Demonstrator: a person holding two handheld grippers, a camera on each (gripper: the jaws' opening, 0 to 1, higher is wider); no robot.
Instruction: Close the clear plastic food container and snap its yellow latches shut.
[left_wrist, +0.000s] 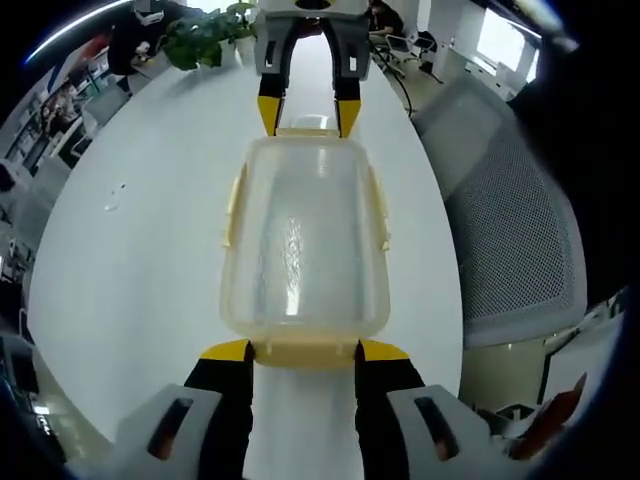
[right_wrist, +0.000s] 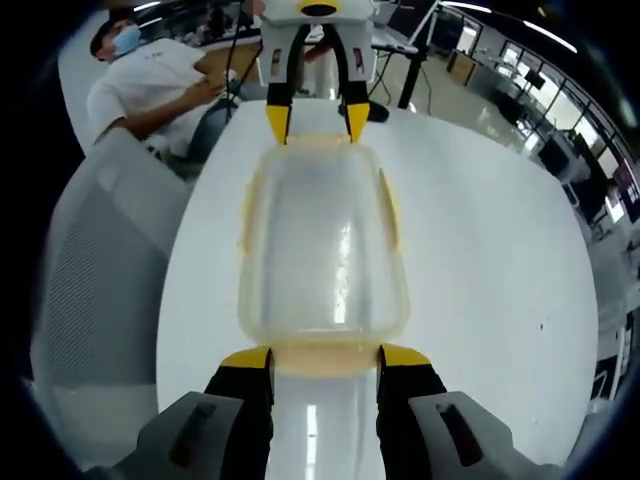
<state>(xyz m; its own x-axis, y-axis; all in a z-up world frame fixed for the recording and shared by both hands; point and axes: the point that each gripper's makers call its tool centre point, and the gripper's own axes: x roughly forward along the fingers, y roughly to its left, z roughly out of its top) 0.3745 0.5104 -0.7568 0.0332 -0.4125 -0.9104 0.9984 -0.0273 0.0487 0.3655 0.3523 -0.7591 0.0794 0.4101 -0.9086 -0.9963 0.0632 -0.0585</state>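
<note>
On the white counter (left_wrist: 140, 260), the clear container (left_wrist: 303, 240) is lying lengthwise betw. both tongs. Left tongs (left_wrist: 303, 352) are standing wide at one end latch (left_wrist: 305, 352), right tongs (right_wrist: 324, 358) wide at the opposite end, prob. bracing it so the lid is seating evenly. Side latches (left_wrist: 380, 210) are looking not yet snapped.

The potted plant (left_wrist: 205, 38) is cut off by the left gripper view's top edge; whether the container's end latch (right_wrist: 323, 357) is snapped shut cannot be told.
</note>
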